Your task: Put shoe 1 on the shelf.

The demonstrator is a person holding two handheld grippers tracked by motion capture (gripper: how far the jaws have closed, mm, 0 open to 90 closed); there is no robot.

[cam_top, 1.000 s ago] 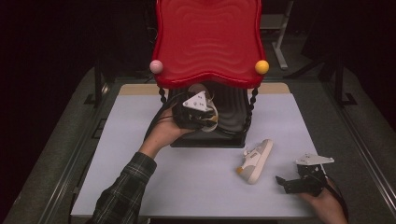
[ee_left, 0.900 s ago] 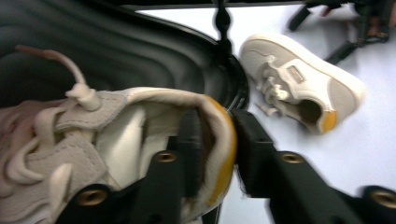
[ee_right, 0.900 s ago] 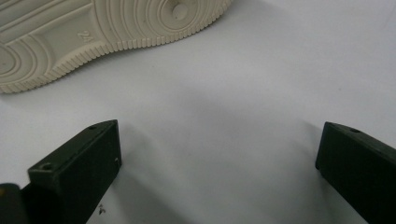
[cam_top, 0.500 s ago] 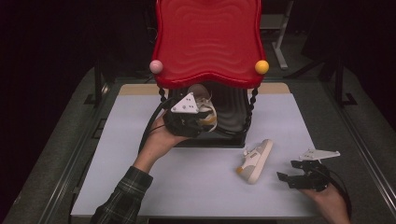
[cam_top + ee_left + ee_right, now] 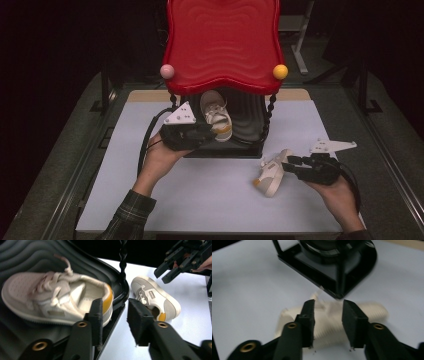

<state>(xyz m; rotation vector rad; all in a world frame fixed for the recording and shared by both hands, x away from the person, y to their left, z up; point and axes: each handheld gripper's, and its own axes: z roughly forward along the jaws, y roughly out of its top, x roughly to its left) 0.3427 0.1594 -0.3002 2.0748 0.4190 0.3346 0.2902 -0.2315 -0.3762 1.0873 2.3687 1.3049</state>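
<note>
A small white and grey shoe with an orange heel lies on the black ribbed tray under the red top. My left gripper sits just off its heel. Its jaws have just been closing with only the tray's edge between them. The matching shoe lies on the white mat. My right gripper hovers at its toe. Its jaws have just been closing, the blurred shoe showing between and behind them, the pads apart from it.
The stand has twisted black posts and a pink ball and a yellow ball at the red top's corners. The white mat covers the table, with dark rails along both sides.
My left gripper has backed out from under the red top toward the front left, leaving the shoe on the tray. My right gripper has risen and moved to the loose shoe's toe, its jaws narrower.
</note>
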